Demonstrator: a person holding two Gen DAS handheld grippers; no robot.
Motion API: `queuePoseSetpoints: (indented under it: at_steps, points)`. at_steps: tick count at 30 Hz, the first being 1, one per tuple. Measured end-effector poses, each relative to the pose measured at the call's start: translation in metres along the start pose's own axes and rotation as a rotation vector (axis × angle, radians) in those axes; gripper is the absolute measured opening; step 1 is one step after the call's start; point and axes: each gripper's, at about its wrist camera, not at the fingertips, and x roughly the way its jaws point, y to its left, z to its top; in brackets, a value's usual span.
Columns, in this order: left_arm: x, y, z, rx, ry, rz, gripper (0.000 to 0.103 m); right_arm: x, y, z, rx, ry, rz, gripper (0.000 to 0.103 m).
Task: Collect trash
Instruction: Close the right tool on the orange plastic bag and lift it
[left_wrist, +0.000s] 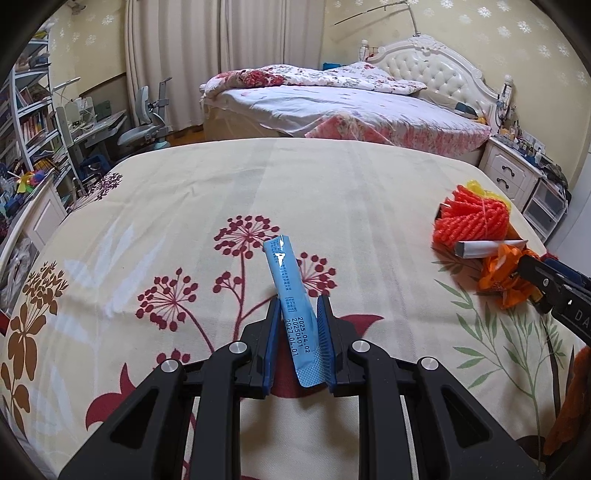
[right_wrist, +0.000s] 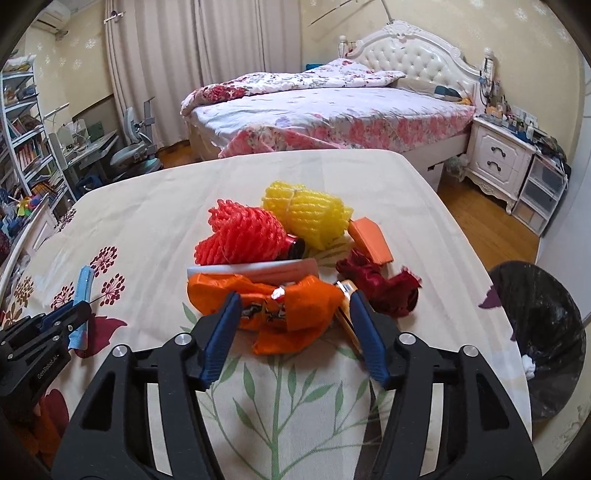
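Observation:
My left gripper (left_wrist: 298, 303) is shut on a long blue sachet (left_wrist: 291, 295) that points away over the floral tablecloth; it also shows in the right wrist view (right_wrist: 82, 295). My right gripper (right_wrist: 293, 301) is open, its jaws on either side of a crumpled orange wrapper (right_wrist: 273, 306). Behind the wrapper lie a white tube (right_wrist: 255, 271), a red foam net (right_wrist: 240, 238), a yellow foam net (right_wrist: 306, 212), an orange box (right_wrist: 370, 240) and a crumpled dark red wrapper (right_wrist: 380, 286).
A bin with a black bag (right_wrist: 535, 343) stands on the floor at the table's right edge. Beyond the table (left_wrist: 295, 177) are a bed (left_wrist: 351, 107), a white nightstand (right_wrist: 498, 158), and a desk with a chair (left_wrist: 144, 125) and shelves at the left.

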Motion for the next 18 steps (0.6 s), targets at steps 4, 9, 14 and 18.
queuePoseSetpoints:
  at_steps: [4,9,14,18]
  points:
    - [0.003,0.004,0.001,-0.011,0.008,0.006,0.021,0.006,0.003,-0.002,-0.014,0.019,-0.007,0.052]
    - [0.003,0.003,0.001,-0.008,0.011,0.001,0.021,0.003,0.009,-0.006,-0.037,0.011,-0.031,0.040]
    - [0.002,0.001,0.001,-0.002,0.007,-0.002,0.021,0.001,0.005,-0.009,-0.026,0.021,-0.020,0.039]
    - [0.002,0.001,0.001,-0.003,0.007,-0.001,0.021,-0.004,0.006,-0.013,-0.034,0.026,-0.017,0.033]
